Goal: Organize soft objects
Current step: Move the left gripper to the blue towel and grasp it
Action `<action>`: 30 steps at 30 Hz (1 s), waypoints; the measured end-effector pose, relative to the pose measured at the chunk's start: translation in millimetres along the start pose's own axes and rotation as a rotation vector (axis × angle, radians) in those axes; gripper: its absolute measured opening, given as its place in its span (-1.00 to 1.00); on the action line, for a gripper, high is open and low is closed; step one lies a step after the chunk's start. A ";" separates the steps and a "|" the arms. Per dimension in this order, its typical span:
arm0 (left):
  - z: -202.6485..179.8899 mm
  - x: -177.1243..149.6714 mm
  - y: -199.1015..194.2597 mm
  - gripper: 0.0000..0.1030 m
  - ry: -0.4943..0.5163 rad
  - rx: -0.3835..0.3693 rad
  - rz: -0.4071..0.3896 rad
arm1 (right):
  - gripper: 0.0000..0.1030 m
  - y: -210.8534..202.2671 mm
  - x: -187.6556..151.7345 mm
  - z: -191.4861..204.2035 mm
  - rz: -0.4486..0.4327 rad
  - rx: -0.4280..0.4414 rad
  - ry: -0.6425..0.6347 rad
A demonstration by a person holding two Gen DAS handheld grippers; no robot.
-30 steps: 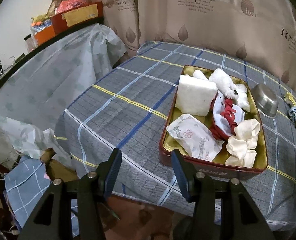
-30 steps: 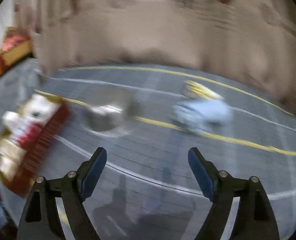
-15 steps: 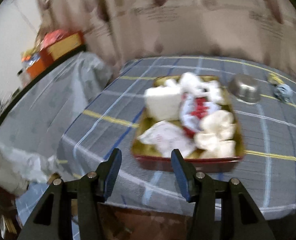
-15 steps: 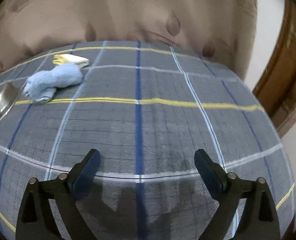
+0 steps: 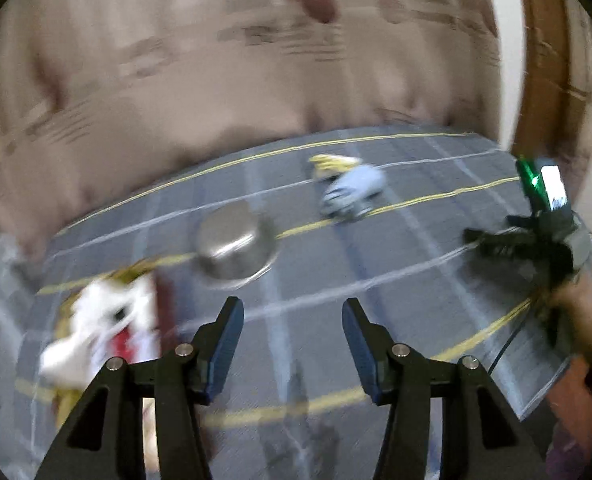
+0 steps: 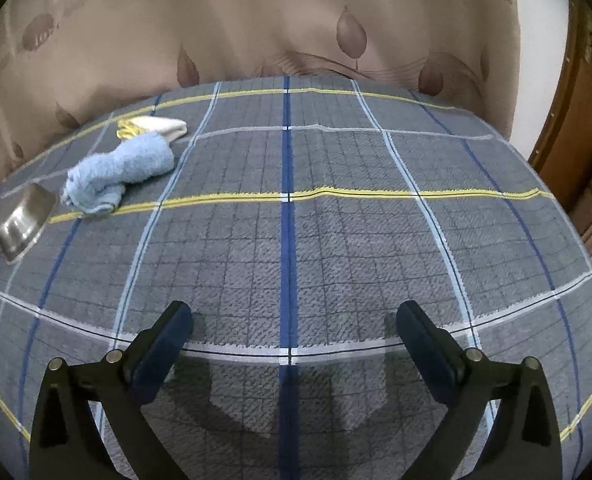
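A rolled light-blue towel (image 6: 116, 174) lies on the plaid tablecloth at the far left of the right wrist view, with a folded white and yellow cloth (image 6: 152, 128) just behind it. Both show blurred in the left wrist view, the towel (image 5: 352, 190) and the cloth (image 5: 332, 162). The red tin (image 5: 164, 300) with white and red soft things (image 5: 96, 328) sits at lower left there. My left gripper (image 5: 292, 336) is open and empty above the cloth. My right gripper (image 6: 294, 328) is open wide and empty, over bare tablecloth; it also appears from outside in the left wrist view (image 5: 536, 232).
A steel bowl (image 5: 236, 242) stands between the tin and the towel; it also shows at the left edge of the right wrist view (image 6: 22, 220). A beige leaf-print curtain (image 6: 296, 20) hangs behind the table. A wooden door frame (image 6: 576, 120) is at right.
My left gripper has swung right, from facing the tin to facing the bowl and towel; the view is blurred. My right gripper has turned slightly and steadied over the table's right part.
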State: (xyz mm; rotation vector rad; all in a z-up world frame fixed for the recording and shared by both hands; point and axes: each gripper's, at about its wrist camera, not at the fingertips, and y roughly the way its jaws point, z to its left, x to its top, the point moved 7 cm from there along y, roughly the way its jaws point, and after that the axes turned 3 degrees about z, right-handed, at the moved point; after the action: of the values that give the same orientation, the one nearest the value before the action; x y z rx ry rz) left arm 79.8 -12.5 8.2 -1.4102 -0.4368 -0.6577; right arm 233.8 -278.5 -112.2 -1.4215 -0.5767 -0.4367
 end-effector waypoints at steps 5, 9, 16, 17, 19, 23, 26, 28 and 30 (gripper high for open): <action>-39.0 56.2 48.3 0.02 0.095 -0.082 0.019 | 0.98 -4.0 0.3 -2.5 -0.022 0.038 0.025; -54.8 91.7 86.4 0.02 0.156 -0.113 0.039 | 0.98 -4.8 2.0 -2.6 -0.028 0.055 0.031; -85.8 119.6 144.9 0.02 0.285 -0.155 0.120 | 0.98 -11.8 4.4 -8.9 -0.067 0.107 0.085; -87.6 118.9 149.8 0.02 0.296 -0.158 0.131 | 0.98 -12.8 4.4 -9.7 -0.071 0.110 0.092; -89.8 122.4 165.2 0.02 0.319 -0.153 0.156 | 0.98 -14.1 4.9 -10.9 -0.079 0.121 0.106; -86.1 131.6 191.9 0.02 0.315 -0.161 0.212 | 0.98 -15.8 5.3 -10.6 -0.086 0.133 0.109; -83.6 135.9 205.4 0.02 0.307 -0.176 0.252 | 0.98 -17.3 5.9 -12.4 -0.095 0.142 0.120; -82.4 137.5 214.4 0.02 0.314 -0.169 0.272 | 0.98 -17.0 6.2 -12.2 -0.094 0.144 0.120; -81.6 136.2 222.2 0.02 0.325 -0.165 0.293 | 0.98 -17.2 6.0 -12.6 -0.095 0.143 0.121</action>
State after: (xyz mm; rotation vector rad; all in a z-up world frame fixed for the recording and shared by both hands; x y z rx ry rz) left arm 318.9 -107.9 -83.0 -1.4531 0.0818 -0.6772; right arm 229.6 -292.5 -95.6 -1.2258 -0.5679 -0.5425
